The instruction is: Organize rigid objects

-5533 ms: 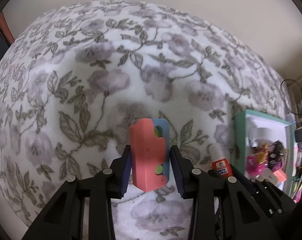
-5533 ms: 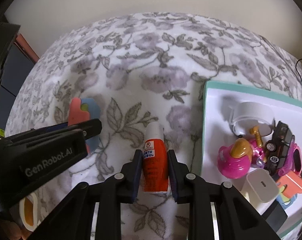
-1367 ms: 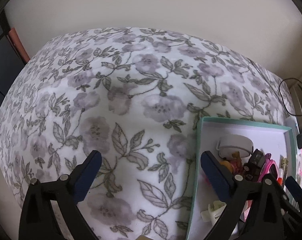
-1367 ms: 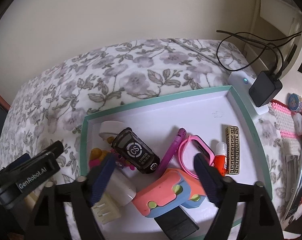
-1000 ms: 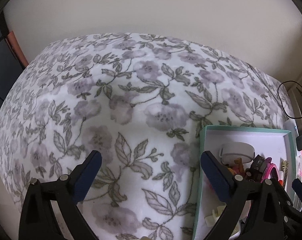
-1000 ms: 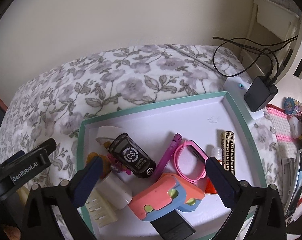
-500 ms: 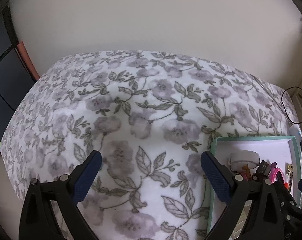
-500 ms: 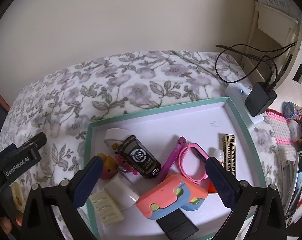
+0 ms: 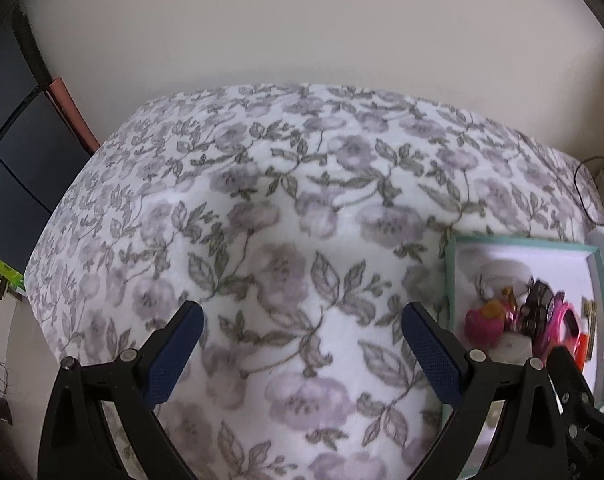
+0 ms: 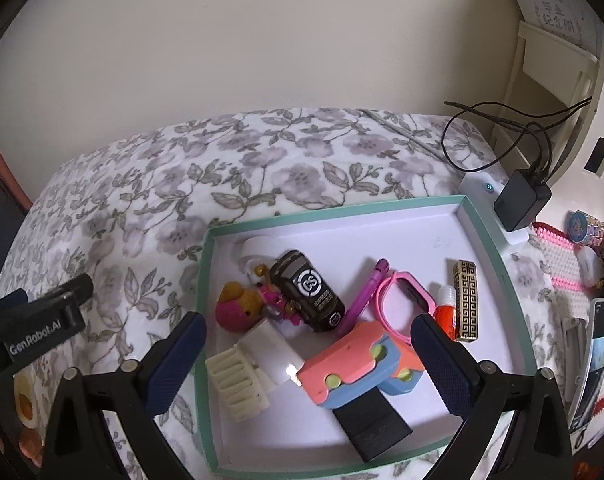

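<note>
From my left wrist camera, the left claw (image 9: 300, 322) stood wide apart and empty over the floral bedspread (image 9: 286, 216), purple blossoms and grey-green leaves on white. The pink-and-blue toy it had gripped five seconds back was gone from it. The teal-rimmed tray (image 9: 449, 280) sat at the right edge, blurred, further off than half a second before, with more cream wall showing above the bed.

From my right wrist camera, the right claw (image 10: 307, 334) was likewise spread wide and held nothing; the orange glue bottle (image 10: 445, 313) it had carried earlier lay in the tray (image 10: 206, 288), touching a gold-patterned lighter (image 10: 465, 300). I read "CS" on a black device (image 10: 307, 290) and "GenRobot.AI" on the other gripper's body (image 10: 38, 330) at the left. The pink-and-blue toy (image 10: 357, 364) rested near the tray's front on a black block (image 10: 371, 424). Beside these lay a pink duck (image 10: 234, 308), a purple pen (image 10: 363, 294), a pink band (image 10: 405, 296), a cream comb (image 10: 238, 382) and a white charger (image 10: 274, 354). Beyond the tray, a black adapter (image 10: 521, 204) with cables sat on a white power strip (image 10: 485, 190).
</note>
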Motion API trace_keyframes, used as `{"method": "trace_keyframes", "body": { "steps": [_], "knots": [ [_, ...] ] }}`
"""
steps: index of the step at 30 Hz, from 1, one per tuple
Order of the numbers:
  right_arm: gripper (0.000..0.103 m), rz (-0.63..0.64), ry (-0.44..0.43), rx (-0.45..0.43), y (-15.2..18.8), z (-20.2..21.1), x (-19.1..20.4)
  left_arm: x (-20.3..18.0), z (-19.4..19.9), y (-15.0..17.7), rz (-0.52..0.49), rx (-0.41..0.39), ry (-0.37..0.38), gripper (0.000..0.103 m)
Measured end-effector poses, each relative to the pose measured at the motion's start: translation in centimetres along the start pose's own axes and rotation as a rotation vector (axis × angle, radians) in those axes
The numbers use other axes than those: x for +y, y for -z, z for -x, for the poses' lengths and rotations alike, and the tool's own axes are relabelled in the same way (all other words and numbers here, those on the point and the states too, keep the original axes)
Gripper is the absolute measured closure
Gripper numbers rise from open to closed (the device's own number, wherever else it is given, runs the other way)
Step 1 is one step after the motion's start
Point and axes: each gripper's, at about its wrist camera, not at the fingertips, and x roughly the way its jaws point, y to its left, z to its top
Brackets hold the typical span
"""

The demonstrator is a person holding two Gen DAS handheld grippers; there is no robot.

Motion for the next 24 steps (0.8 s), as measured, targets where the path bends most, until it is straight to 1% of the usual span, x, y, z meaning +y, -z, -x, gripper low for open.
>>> {"method": "trace_keyframes", "body": {
  "steps": [4, 8, 15, 20, 24],
  "knots": [
    [0.0, 0.005, 0.007, 0.024, 0.6, 0.0, 0.2, 0.2, 0.0, 1.1, -0.023, 0.033, -0.016, 0.004],
    [0.0, 0.004, 0.005, 0.043, 1.2, 0.0, 0.2, 0.6, 0.3, 1.8, -0.028, 0.048, -0.019, 0.004],
    [0.0, 0.0, -0.006, 0.049, 1.7, 0.6, 0.2, 1.5, 0.6, 2.7, -0.019, 0.071, -0.004, 0.004],
    [0.0, 0.012, -0.002, 0.045, 2.0, 1.0, 0.5, 2.2, 1.0, 3.2, 0.005, 0.075, 0.025, 0.004],
    [0.0, 0.016, -0.005, 0.034, 2.2, 1.6, 0.7, 2.4, 1.1, 3.5, -0.004, 0.079, 0.033, 0.004]
  ]
}}
